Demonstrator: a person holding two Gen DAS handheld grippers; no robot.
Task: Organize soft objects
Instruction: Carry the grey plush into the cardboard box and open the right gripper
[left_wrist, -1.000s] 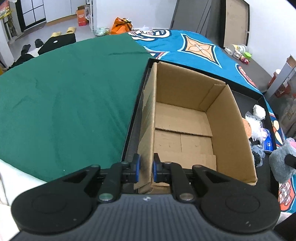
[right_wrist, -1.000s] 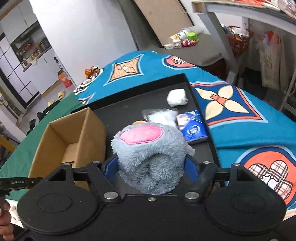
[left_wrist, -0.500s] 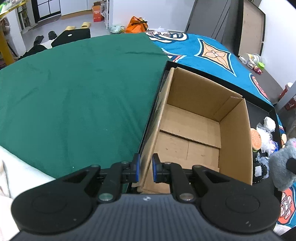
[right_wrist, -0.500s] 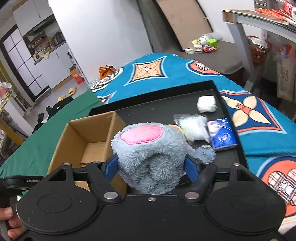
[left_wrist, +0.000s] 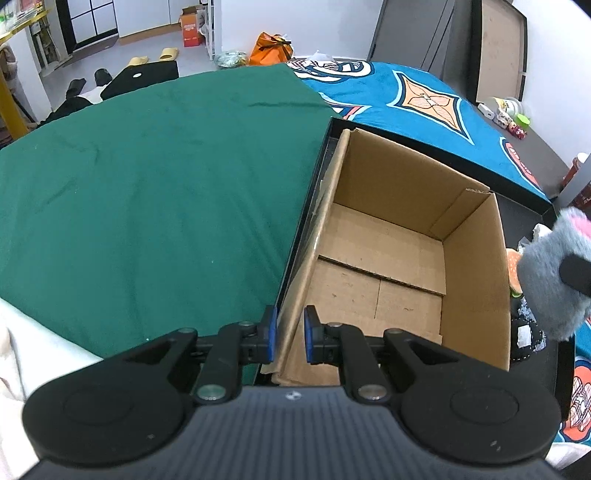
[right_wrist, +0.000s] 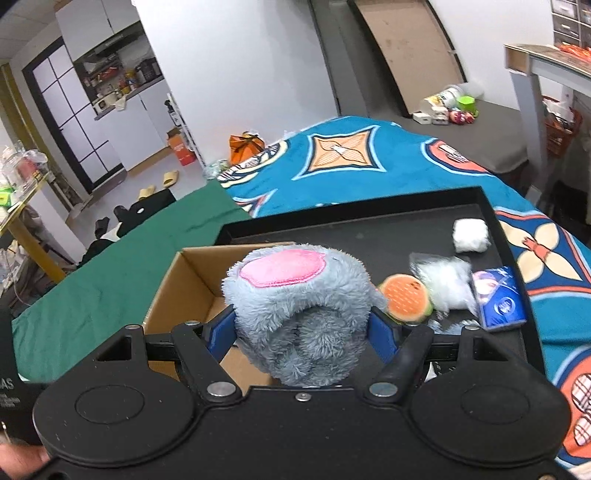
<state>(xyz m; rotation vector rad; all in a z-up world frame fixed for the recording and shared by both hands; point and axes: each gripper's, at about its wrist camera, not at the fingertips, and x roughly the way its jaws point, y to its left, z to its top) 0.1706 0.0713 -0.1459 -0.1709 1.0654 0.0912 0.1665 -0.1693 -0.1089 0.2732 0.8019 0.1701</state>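
- While the left gripper (left_wrist: 287, 334) clamps the cardboard box's (left_wrist: 391, 254) near-left wall, its open top shows bare flaps.
- The right gripper (right_wrist: 302, 332) squeezes a grey plush toy (right_wrist: 301, 314) above the box's right rim.
- The black tray (right_wrist: 369, 206) edge bounds the remaining soft items; the toy hides some.

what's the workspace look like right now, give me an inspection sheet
surface: black tray on green cloth and blue patterned cloth.
job's things: cardboard box open, nothing inside; grey plush toy held above the box's edge.
clutter: white fluffy ball, burger toy, white stuffing bag, blue packet, all in the tray beside the box.
grippers: left gripper clamps the box's near left wall; right gripper squeezes the plush.
cables: nothing seen.
surroundings: orange bag, slippers on the floor.
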